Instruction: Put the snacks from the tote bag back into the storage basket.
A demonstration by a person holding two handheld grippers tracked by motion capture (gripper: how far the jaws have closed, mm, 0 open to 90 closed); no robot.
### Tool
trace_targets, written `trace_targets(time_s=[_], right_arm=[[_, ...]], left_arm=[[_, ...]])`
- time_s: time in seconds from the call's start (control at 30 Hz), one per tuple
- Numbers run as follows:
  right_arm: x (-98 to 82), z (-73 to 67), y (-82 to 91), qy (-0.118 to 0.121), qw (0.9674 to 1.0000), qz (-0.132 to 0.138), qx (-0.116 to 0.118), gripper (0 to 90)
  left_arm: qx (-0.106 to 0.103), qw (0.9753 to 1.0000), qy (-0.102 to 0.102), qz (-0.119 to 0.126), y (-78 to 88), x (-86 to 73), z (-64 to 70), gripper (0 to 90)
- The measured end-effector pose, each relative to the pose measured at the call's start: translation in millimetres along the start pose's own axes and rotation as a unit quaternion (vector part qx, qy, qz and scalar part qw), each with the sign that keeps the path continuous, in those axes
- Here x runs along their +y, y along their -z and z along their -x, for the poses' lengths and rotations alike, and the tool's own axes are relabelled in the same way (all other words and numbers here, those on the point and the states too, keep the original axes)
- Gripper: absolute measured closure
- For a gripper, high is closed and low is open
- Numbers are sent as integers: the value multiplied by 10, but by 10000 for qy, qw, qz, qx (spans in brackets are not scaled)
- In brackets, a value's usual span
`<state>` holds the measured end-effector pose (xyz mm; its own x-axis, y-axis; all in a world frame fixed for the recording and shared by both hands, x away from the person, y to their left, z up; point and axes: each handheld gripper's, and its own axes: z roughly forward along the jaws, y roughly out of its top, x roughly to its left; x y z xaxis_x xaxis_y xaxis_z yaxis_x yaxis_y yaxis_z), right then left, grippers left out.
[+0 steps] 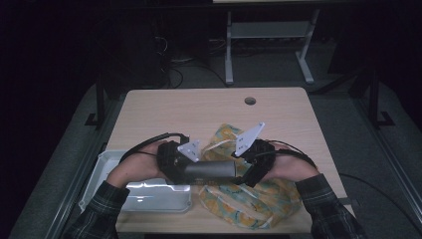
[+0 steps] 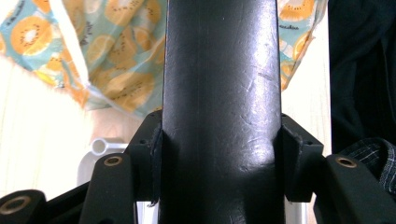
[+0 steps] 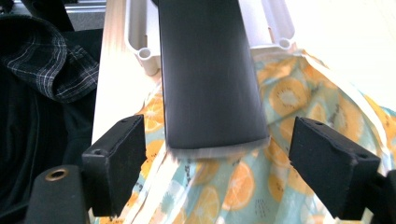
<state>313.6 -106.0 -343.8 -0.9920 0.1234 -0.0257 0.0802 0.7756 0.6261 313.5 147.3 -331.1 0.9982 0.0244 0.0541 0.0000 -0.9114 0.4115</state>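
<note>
A dark, smooth cylinder [image 1: 211,170] lies level between my two grippers, just above the table's near edge. My left gripper [image 1: 181,167] is shut on one end: in the left gripper view its pads press both sides of the cylinder [image 2: 222,93]. My right gripper [image 1: 249,167] stands open around the other end. In the right gripper view the cylinder's end [image 3: 208,79] sits between the jaws with a gap on each side. Under the cylinder lies a cloth bag [image 1: 254,199] printed with orange fruit slices [image 3: 299,98].
A white plastic tray [image 1: 107,164] sits at the table's near left, beside the left hand. The wooden table [image 1: 199,109] has a round cable hole [image 1: 250,101] at the back. Plaid sleeves come in from the bottom. A dark floor and a desk frame lie beyond.
</note>
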Motion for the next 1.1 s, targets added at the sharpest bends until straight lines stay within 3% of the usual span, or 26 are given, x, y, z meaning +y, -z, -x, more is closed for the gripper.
trace_targets(time_s=[0.5,0.63,0.7,0.8,0.97,1.1], right_arm=[[-366,-98,42,-507,9977,89,-439,180],[-488,-136,45,-838,9949,130,-545,180],[-555,-131,50,-821,9946,160,-612,180],[-632,-166,76,-1034,9923,243,-645,180],[-754,-205,116,-1148,9888,364,-878,180],[-818,-218,109,-1264,9871,326,-923,180]], left_arm=[[85,9997,205,-44,312,-333,-50,430],[142,9995,278,-107,403,-443,-60,430],[164,9993,303,-110,445,-491,-64,430],[209,9992,317,-112,504,-569,-82,429],[250,9988,375,-202,577,-735,-139,429],[261,9987,342,-263,618,-869,-191,429]])
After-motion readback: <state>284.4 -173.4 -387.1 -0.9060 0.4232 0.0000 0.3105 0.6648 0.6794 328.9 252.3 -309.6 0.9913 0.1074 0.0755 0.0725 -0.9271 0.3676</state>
